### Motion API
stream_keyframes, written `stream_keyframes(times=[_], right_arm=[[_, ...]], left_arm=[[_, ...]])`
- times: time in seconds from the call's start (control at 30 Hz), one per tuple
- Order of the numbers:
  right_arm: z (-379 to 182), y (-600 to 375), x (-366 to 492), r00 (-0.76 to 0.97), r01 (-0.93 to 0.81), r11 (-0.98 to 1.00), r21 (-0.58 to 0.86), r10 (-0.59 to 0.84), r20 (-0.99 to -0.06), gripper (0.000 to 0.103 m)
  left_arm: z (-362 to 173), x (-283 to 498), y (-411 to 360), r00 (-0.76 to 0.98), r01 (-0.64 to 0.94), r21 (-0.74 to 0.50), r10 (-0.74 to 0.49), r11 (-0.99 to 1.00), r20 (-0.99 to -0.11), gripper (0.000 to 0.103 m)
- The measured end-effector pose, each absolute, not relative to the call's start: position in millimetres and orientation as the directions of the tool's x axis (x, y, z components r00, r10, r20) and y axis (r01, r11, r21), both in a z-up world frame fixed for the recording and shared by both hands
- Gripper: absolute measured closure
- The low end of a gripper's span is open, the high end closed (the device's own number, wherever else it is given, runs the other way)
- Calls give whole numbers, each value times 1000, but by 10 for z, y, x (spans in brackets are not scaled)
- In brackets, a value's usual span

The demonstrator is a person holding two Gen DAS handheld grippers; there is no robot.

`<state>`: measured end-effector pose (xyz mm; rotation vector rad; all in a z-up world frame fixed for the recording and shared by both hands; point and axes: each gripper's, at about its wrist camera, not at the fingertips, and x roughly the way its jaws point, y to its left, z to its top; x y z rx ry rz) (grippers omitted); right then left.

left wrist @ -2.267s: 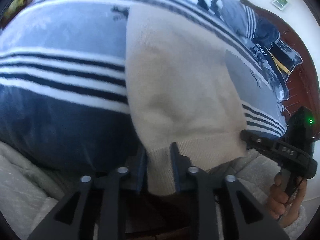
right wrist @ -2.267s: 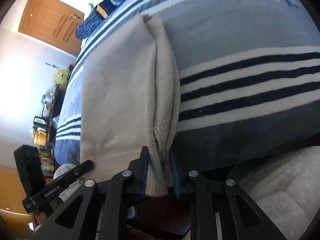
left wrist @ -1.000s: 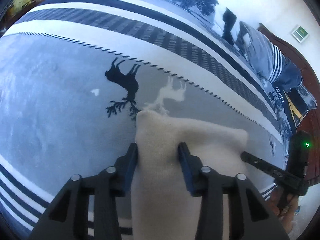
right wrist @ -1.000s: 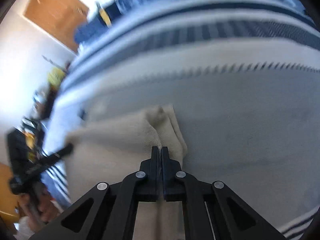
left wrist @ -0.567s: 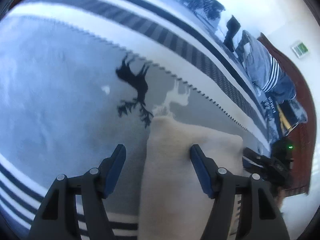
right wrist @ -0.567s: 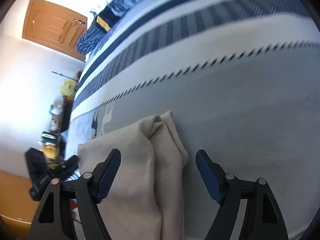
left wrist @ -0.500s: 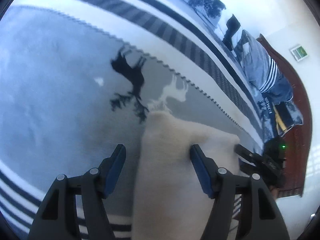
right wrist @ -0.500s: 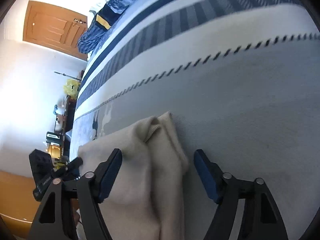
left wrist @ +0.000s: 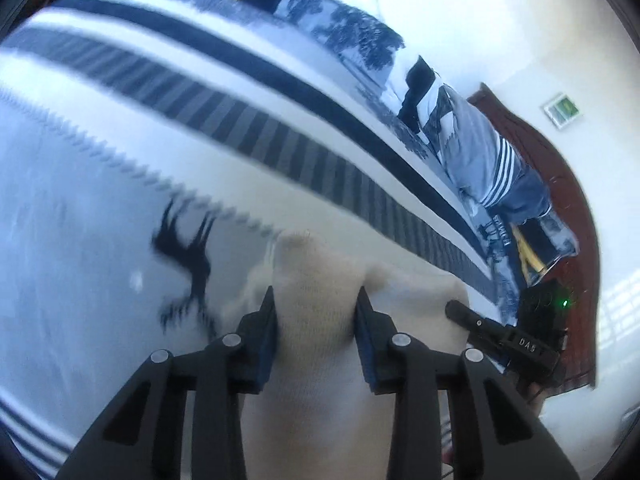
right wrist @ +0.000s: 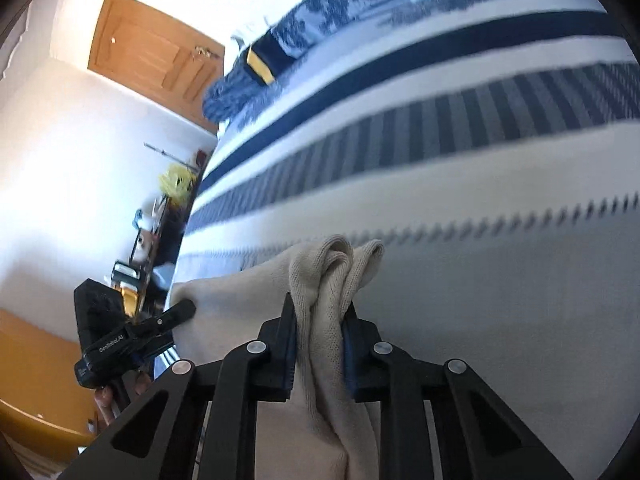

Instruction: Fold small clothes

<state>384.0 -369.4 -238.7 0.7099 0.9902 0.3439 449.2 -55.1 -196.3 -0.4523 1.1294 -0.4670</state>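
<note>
Left wrist view first: beyond the fingertips stretches a striped blue-and-white bedspread [left wrist: 280, 128] with a dark deer motif [left wrist: 188, 264] off to the left of the fingers, and further out, past the tips, pillows [left wrist: 480, 160] pile up against a dark wooden headboard [left wrist: 568, 184]. To the right of the fingers the other tool pokes in, its tip touching the cloth's far corner. Nothing blocks the fabric itself, though the frame is motion-blurred. The beige knit garment [left wrist: 320, 288] sits squarely between the fingers of the left gripper [left wrist: 316, 312], bunched up against both pads as the jaws close on it, so it is grasped. Over on the right wrist view, a wooden door [right wrist: 152, 56] shows far beyond the tips to the left, with a cluttered shelf [right wrist: 156, 232] below it, and the left tool appears left of the fingers, gripped in a person's hand [right wrist: 116, 396]. The right gripper [right wrist: 320, 320] has its jaws closing too, pinching a thick folded ridge of the garment whose rounded loops bulge just past the fingertips. Both tools point downward at the bed.
</note>
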Motion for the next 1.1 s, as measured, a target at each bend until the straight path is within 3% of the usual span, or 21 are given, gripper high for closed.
stream_keyframes(times=[0.1,0.17,0.2,0.3,0.4,0.5,0.57,0.6,0.63,0.67,0.7,0.73,0.77,0.9,0.97,1.03,1.1], right_arm=[[-2605,-3725,4127,483,95,750,655,541,-689,81],[-2841,-3730,4227,425,138,772,621,520,-741,74],[-2992,-3742,4260,389,175,781,599,504,-771,62],[-2919,-3824,4040,435,192,751,632,512,-740,59],[-2608,-3728,3456,497,158,772,616,477,-725,38],[-2522,-3529,2860,513,143,766,626,484,-709,38],[-2596,-3344,2490,499,153,784,602,465,-731,40],[-2656,-3284,2359,487,158,777,609,476,-733,47],[-2727,-3241,2274,474,168,773,612,481,-738,62],[-2773,-3258,2231,463,183,780,598,468,-753,71],[-2814,-3267,2213,447,199,792,578,451,-772,87],[-2847,-3262,2213,430,199,801,565,447,-785,91],[-2851,-3256,2225,425,194,811,552,437,-792,92],[-2800,-3132,2176,396,177,868,464,369,-841,93],[-2903,-3117,2163,390,208,878,431,330,-860,84],[-2965,-3129,2100,388,243,856,456,345,-855,60],[-2927,-3096,1983,392,239,840,488,376,-840,52]], left_arm=[[-2211,4711,-642,286,83,-520,-520,850,-805,61],[-2389,4742,-642,258,58,-460,-459,886,-850,58],[-2405,4700,-606,263,68,-473,-473,879,-841,54],[-2278,4363,-438,308,108,-471,-480,875,-821,46],[-2202,3858,-268,336,154,-444,-470,883,-816,36],[-2312,3369,-199,304,182,-422,-459,888,-835,36],[-2449,3071,-195,263,183,-412,-449,892,-854,36],[-2475,3014,-193,245,169,-430,-460,887,-853,36],[-2548,2951,-169,228,121,-468,-484,875,-845,36],[-2588,2918,-183,211,107,-480,-492,871,-845,38],[-2596,2898,-215,202,117,-471,-486,874,-851,53],[-2585,2885,-264,203,137,-441,-460,887,-864,66],[-2552,2849,-308,217,161,-404,-432,900,-876,70],[-2574,2687,-320,243,163,-368,-399,915,-884,68],[-2642,2585,-258,250,130,-379,-400,916,-882,65],[-2626,2512,-237,262,140,-366,-391,920,-882,62],[-2581,2405,-212,276,158,-342,-374,926,-886,60]])
